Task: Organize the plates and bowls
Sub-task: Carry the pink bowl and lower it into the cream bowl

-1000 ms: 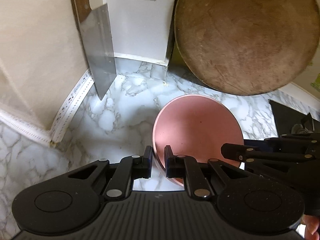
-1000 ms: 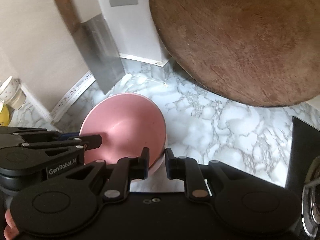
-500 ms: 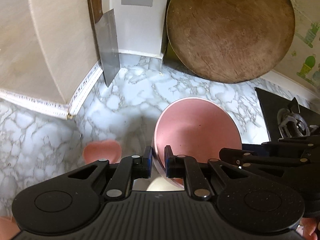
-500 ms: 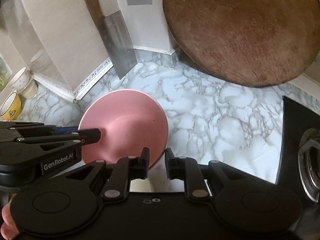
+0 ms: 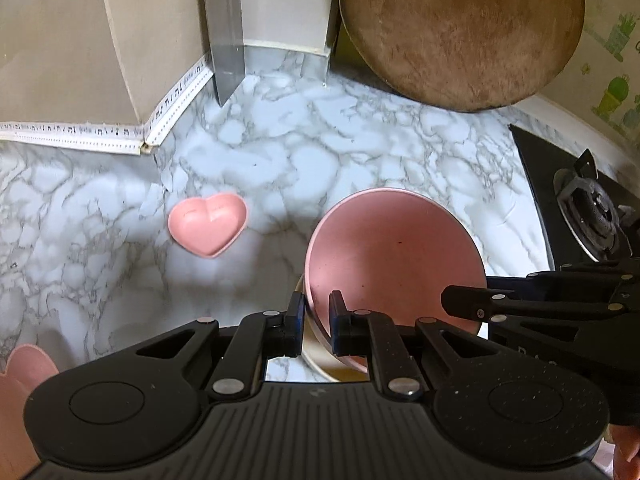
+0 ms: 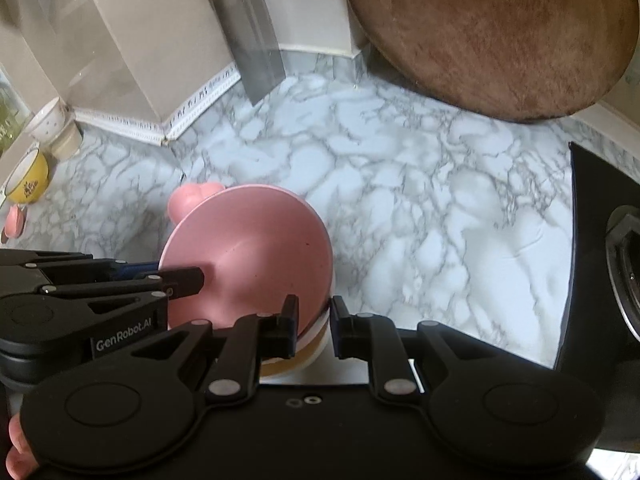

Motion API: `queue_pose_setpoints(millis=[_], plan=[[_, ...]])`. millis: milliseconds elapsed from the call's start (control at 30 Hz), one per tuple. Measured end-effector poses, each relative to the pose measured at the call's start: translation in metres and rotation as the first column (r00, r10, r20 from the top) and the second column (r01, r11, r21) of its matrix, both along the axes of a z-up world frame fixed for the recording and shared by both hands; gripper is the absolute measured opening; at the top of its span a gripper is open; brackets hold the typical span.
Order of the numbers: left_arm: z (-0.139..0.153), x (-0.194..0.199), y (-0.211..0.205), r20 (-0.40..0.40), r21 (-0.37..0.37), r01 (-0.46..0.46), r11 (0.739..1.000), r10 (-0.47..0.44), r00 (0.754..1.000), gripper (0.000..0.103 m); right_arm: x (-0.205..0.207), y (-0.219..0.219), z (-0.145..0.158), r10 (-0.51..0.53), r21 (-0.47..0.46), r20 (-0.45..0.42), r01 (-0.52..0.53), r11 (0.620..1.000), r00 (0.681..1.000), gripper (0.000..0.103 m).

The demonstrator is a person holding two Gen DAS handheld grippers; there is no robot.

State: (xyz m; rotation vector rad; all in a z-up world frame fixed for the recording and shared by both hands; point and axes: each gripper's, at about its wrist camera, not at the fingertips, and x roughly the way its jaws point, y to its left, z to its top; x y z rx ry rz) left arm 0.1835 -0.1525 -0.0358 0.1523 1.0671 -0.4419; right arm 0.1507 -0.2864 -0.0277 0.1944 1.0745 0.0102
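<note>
The pink bowl [image 5: 394, 256] is gripped at opposite rims by the left gripper [image 5: 314, 318] & right gripper [image 6: 313, 328], both closed narrow on it, prob. for steady carrying above the marble counter [image 5: 360, 152], near the heart-shaped dish [image 5: 208, 224]

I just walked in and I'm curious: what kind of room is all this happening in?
Most likely a home kitchen. A cleaver leans against the wall, a big round wooden chopping board stands at the back of the marble-patterned counter, and a gas stove burner sits at its right edge.
</note>
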Motion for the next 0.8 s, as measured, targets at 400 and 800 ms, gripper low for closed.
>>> queue_pose_setpoints(millis=[400,800], plan=[[-0.013,0.0,0.002,-0.028,0.014,0.006,1.0,-0.006,1.0,0.012,0.001,0.0,-0.01,0.007,0.004,-0.034,-0.007,1.0,0.999,0.016],[-0.017,0.004,0.005,-0.048,-0.003,-0.006,1.0,0.006,0.999,0.012,0.006,0.0,-0.01,0.019,0.01,-0.052,-0.018,1.0,0.998,0.016]])
